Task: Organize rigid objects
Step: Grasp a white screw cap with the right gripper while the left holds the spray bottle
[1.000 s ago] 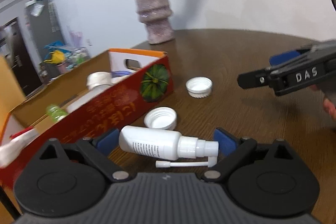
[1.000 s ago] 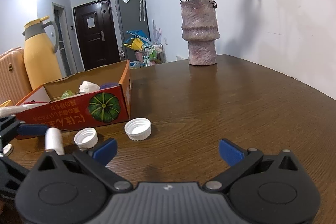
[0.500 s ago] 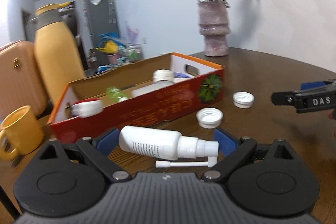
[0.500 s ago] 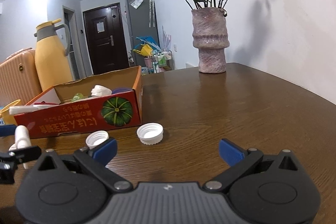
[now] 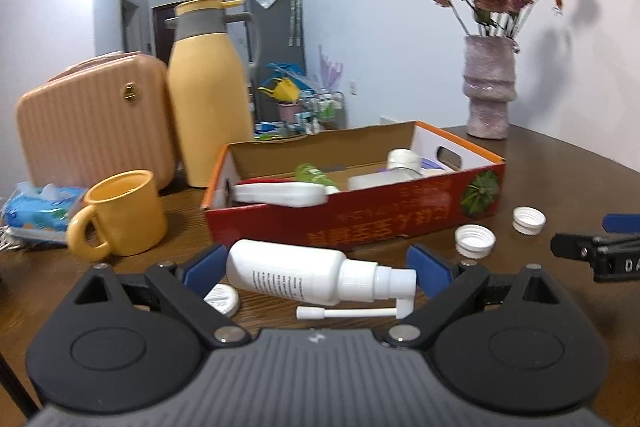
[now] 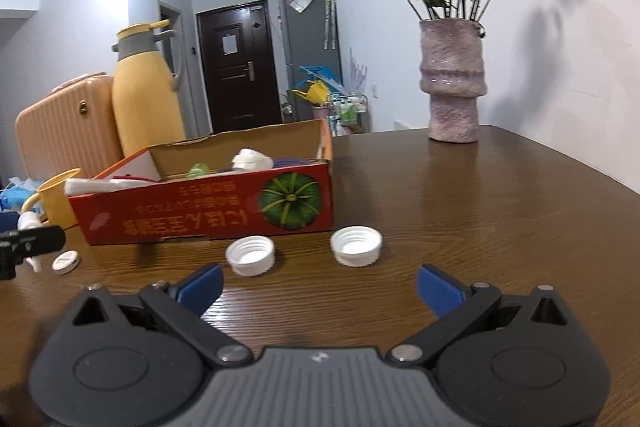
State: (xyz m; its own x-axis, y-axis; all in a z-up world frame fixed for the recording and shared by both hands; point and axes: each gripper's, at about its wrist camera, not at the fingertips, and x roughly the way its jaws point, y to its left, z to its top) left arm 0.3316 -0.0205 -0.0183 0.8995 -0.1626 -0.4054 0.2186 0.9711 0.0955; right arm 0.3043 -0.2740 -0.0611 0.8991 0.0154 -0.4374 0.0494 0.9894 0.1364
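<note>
Left wrist view: the left tongs (image 5: pixel 314 267) grip a white spray bottle (image 5: pixel 304 277) lying crosswise between the blue pads, above the wooden surface (image 5: pixel 560 179), with the red cardboard box (image 5: pixel 360 219) just ahead. Right wrist view: the right tongs (image 6: pixel 318 285) gape wide and hold nothing, two white caps (image 6: pixel 251 255) just beyond their tips, before the box.

Left gripper (image 5: pixel 316 269) fingers (image 5: pixel 204 263) clamping white spray bottle (image 5: pixel 296 273) sideways, red box (image 5: pixel 360 215) beyond
</note>
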